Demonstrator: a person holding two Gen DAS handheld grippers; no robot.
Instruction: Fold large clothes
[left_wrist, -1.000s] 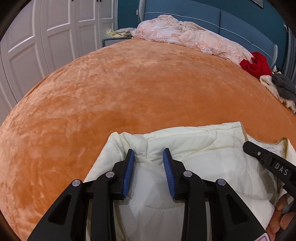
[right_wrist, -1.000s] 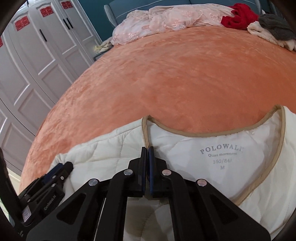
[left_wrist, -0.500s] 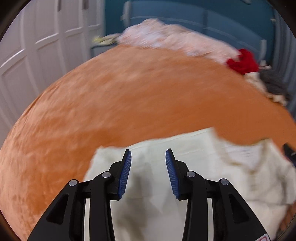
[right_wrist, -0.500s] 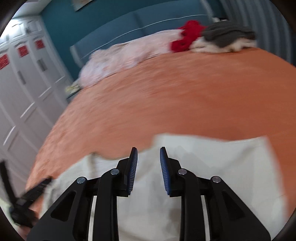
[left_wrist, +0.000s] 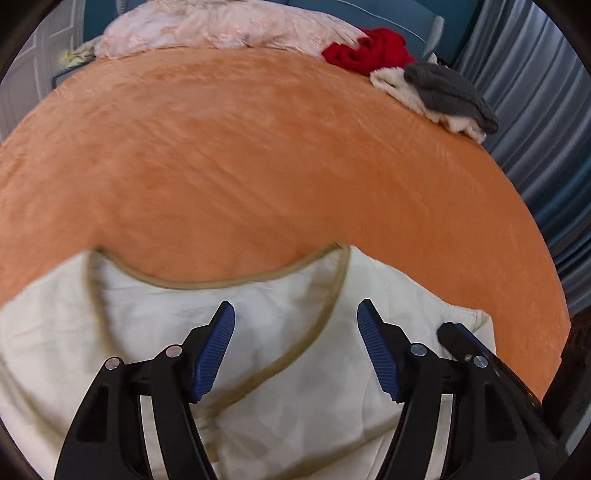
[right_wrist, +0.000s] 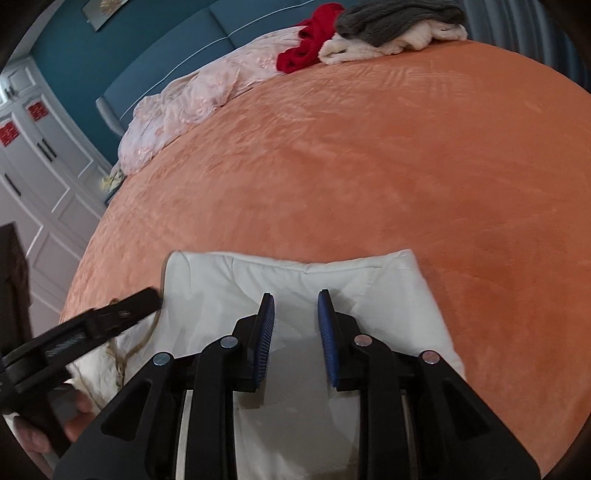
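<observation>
A cream quilted jacket (left_wrist: 147, 325) with tan neckline trim lies flat at the near edge of the orange bed; its right shoulder part shows in the right wrist view (right_wrist: 295, 280). My left gripper (left_wrist: 295, 317) is open wide and empty, hovering over the neckline. My right gripper (right_wrist: 295, 306) is open and empty over the jacket's right side. The right gripper also shows at the right of the left wrist view (left_wrist: 476, 350), and the left gripper shows at the left of the right wrist view (right_wrist: 92, 325).
The orange bedspread (left_wrist: 258, 147) stretches ahead. At the headboard lie a pink quilt (left_wrist: 221, 26), a red garment (left_wrist: 369, 48) and a grey and cream pile (left_wrist: 443, 96). White wardrobe doors (right_wrist: 37, 166) stand left; blue curtains (left_wrist: 535, 110) hang right.
The right gripper let go of the neckline and opened. The left gripper opened wider and swung right, from the left shoulder to over the neckline. The right gripper moved to the right shoulder.
</observation>
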